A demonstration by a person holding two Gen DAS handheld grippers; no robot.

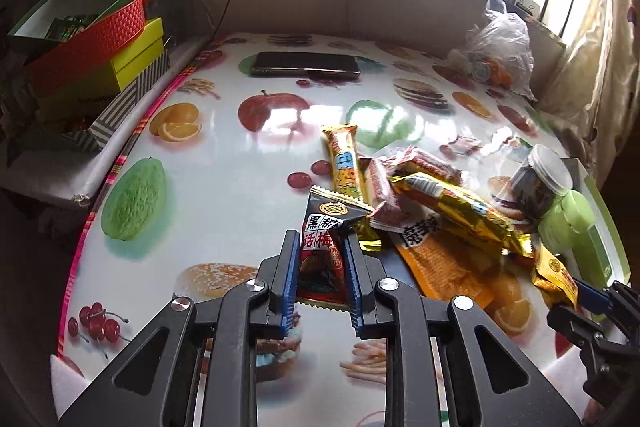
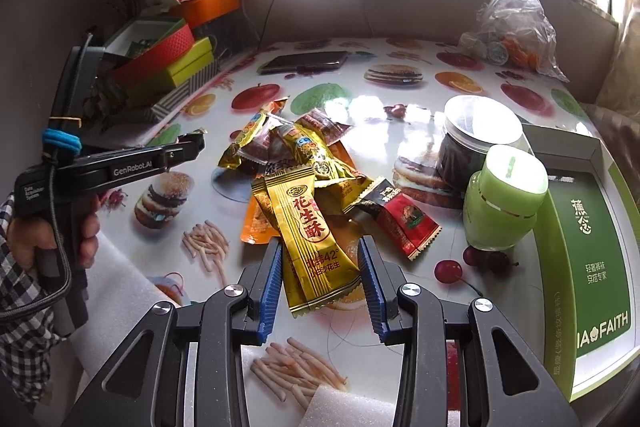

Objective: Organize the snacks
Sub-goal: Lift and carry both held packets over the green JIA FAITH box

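A pile of snack packets (image 2: 304, 163) lies mid-table on a fruit-print cloth. My left gripper (image 1: 322, 247) is shut on a black and red plum packet (image 1: 320, 251), held by its sides. It also shows from the side in the right wrist view (image 2: 192, 143), with the packet barely visible. My right gripper (image 2: 318, 259) is open, its fingers on either side of a gold peanut-crisp packet (image 2: 312, 239) lying on the table. A second black and red packet (image 2: 400, 219) lies just right of it. My right gripper also shows in the left wrist view (image 1: 592, 295).
A dark jar with a clear lid (image 2: 472, 151) and a green jar (image 2: 504, 203) stand right of the pile, beside a green box (image 2: 588, 247). A phone (image 1: 306, 65) lies at the back. A plastic bag (image 2: 512, 31) sits back right. Stacked boxes (image 1: 92, 39) stand left.
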